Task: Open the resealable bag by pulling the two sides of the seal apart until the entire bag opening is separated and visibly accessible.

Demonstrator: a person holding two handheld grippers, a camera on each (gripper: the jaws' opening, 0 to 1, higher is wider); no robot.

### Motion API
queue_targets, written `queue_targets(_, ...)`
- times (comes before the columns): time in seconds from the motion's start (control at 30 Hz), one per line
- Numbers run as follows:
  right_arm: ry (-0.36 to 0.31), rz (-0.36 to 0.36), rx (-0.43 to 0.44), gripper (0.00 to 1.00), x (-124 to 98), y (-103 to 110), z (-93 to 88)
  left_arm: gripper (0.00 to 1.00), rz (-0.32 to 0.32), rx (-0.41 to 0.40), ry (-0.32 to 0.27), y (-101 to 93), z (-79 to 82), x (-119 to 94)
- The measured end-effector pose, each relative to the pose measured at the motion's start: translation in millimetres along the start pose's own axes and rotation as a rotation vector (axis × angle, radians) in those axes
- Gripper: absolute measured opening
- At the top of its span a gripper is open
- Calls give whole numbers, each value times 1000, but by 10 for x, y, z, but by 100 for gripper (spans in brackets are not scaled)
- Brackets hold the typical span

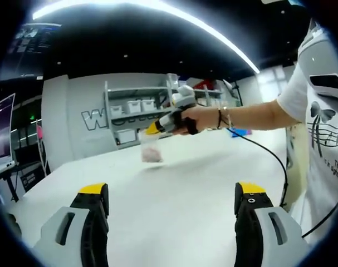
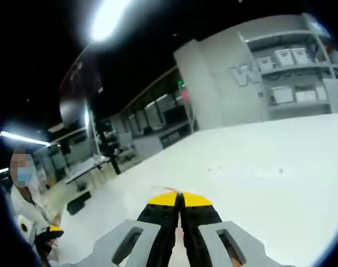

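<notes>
Above the white table (image 1: pixel 174 194), at about 12 o'clock in the left gripper view, we log the resealable bag (image 1: pixel 151 149): clear, hanging upright from its top edge, with something pale pink at its bottom. The bag's foot appears just over the tabletop; we cannot tell whether it touches.

Item: right gripper (image 1: pixel 153 128), entering that view from 1 o'clock, held in a hand (image 1: pixel 192 119) with a dark wrist band. Its yellow tips are clenched on the bag's top edge. In the right gripper view the same gripper (image 2: pixel 180 199) shows its two jaws pressed together, a thin sliver of the bag (image 2: pixel 167 190) just visible at the tips, toward 6 o'clock.

Item: left gripper (image 1: pixel 171 196), at 6 o'clock in its own view, released, jaws set wide apart with bare table between them, well apart from the bag.

Item: black cable (image 1: pixel 269 153), trailing from the hand across the table toward 4 o'clock.

Item: grey shelving unit (image 1: pixel 138 114) with white bins, against the far wall at 11 o'clock.

Item: a person's white printed shirt (image 1: pixel 324 122), at 3 o'clock.
</notes>
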State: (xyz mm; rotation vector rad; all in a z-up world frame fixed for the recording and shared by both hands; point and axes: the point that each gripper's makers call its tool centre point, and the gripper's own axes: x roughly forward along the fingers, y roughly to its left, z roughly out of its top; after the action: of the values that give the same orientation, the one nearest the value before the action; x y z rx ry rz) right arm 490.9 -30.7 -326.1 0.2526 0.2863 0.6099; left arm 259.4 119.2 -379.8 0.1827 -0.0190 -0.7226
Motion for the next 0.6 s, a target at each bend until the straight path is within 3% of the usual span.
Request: queue_targets(0.6,3,-59,34,0,284,-287,70,92,17,-10,6,102,-34,17)
